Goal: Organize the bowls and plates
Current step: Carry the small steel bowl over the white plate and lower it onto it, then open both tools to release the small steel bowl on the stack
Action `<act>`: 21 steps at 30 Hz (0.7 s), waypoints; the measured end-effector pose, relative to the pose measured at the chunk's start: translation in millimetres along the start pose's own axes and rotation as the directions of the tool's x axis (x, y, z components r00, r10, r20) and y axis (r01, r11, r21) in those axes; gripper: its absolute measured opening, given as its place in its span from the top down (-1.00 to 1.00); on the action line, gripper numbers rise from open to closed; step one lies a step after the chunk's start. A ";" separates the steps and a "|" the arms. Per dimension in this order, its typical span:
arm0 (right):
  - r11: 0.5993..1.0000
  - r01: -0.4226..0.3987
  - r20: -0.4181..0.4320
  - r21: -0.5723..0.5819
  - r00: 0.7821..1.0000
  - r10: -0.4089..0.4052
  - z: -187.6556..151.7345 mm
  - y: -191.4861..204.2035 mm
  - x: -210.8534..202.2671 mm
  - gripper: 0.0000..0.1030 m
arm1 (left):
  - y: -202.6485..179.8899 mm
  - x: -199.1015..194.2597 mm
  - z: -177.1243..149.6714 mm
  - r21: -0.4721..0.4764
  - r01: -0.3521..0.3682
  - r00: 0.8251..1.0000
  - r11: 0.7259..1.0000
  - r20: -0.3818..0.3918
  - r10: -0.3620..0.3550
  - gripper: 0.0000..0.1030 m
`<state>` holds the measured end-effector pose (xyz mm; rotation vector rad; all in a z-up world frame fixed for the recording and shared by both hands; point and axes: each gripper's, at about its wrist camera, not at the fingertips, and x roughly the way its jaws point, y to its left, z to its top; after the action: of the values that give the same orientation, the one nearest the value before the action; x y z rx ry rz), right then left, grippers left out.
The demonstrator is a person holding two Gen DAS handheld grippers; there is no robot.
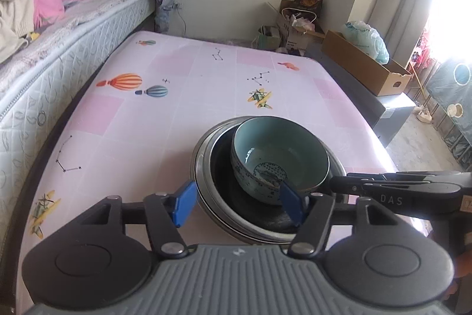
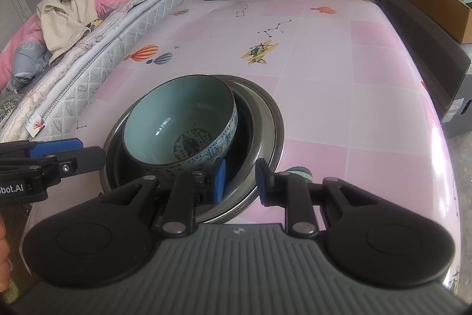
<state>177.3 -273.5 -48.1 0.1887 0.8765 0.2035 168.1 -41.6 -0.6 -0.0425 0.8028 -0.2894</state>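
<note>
Bowl (image 2: 180,123) sat tilted in plates (image 2: 265,114), dead ahead; right gripper (image 2: 240,179) nearer, left gripper (image 1: 236,201) alongside, both jaws apart, empty.

A pale blue patterned bowl (image 1: 278,158) sits tilted inside a black dish (image 1: 236,197). Both nest in a steel plate (image 1: 203,164).

Open right tool (image 2: 240,177) straddles metal plate rim (image 2: 265,114) beside tilted bowl (image 2: 180,123).
</note>
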 end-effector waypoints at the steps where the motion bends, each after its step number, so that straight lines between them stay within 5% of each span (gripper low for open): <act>1: 1.000 -0.003 0.015 0.000 1.000 0.003 -1.4 0.6 -6.1 0.54 | 0.2 -4.6 -0.2 0.003 -0.002 1.000 1.000 0.013 0.002 -0.34; 6: 1.000 -0.003 0.095 0.018 0.995 0.001 -6.8 2.3 -37.3 0.35 | 10.7 -22.4 -9.8 -0.005 -0.017 0.999 1.000 0.033 0.017 -0.56; 16: 0.990 -0.039 0.178 0.137 0.984 0.014 -47.0 -2.7 -94.7 -0.57 | 29.3 -45.5 -35.5 -0.016 -0.121 0.993 0.992 -0.011 0.121 -0.91; 18: 0.990 -0.033 0.183 0.135 0.983 0.008 -56.3 1.4 -102.4 -0.59 | 30.4 -49.0 -39.2 -0.016 -0.152 0.988 0.988 -0.017 0.151 -0.96; 21: 0.995 -0.006 0.186 0.101 0.982 -0.013 -68.8 12.5 -114.1 -0.88 | 30.9 -54.9 -43.5 -0.013 -0.185 0.983 0.983 -0.016 0.185 -0.99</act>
<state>51.5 -284.8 -3.6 0.2960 0.7009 0.1360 108.3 6.0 3.1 0.0209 0.8176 -0.1083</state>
